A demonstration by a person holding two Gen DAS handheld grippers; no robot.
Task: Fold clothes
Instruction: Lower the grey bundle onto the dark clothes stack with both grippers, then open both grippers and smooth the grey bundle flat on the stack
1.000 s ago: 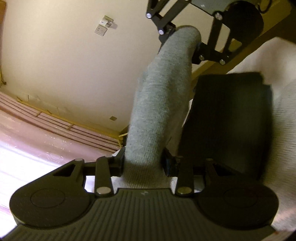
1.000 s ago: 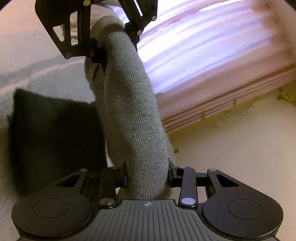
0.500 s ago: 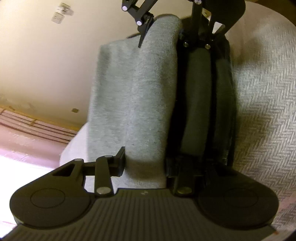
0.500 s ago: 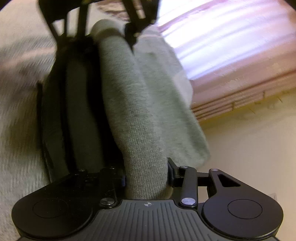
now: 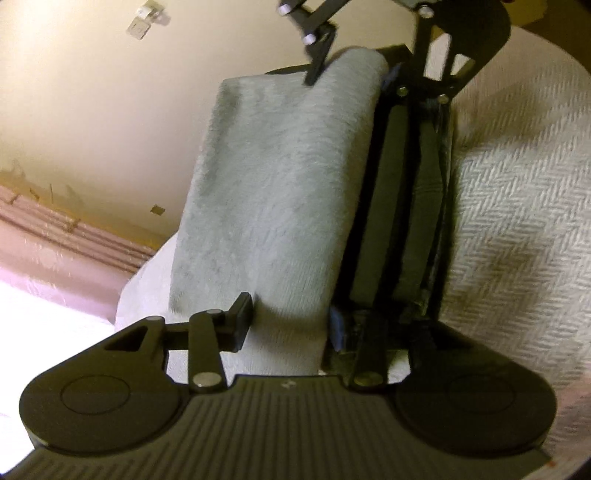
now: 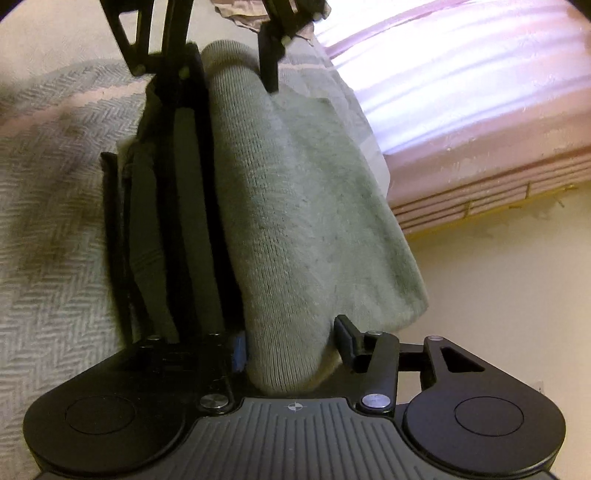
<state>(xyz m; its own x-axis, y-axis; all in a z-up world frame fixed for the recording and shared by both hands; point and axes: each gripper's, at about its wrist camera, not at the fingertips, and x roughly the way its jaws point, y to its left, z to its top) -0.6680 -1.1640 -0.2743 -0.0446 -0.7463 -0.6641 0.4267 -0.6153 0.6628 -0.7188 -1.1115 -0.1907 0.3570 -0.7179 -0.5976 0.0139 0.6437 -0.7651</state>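
Left gripper [image 5: 290,326]: jaws were found parted, one finger standing clear of the cloth on its left, the other set against the dark stack; nothing was seen clamped.
Right gripper [image 6: 291,345]: jaws were likewise found apart, with the grey fold lying loosely between the fingers.
Grey knitted garment [image 5: 280,184]: was recorded at the centre of both frames, folded, its rounded fold edge running between the two facing grippers.
Dark folded clothes [image 5: 402,206]: were noted right of centre in the left wrist view and left of centre in the right wrist view, touching the grey garment along its side.
Herringbone cover [image 5: 517,221]: was seen beneath both items, filling the right of the left wrist frame.
Pink pleated fabric [image 6: 461,110]: was observed at the upper right of the right wrist frame.
Wall socket [image 5: 139,27]: was noted at upper left.
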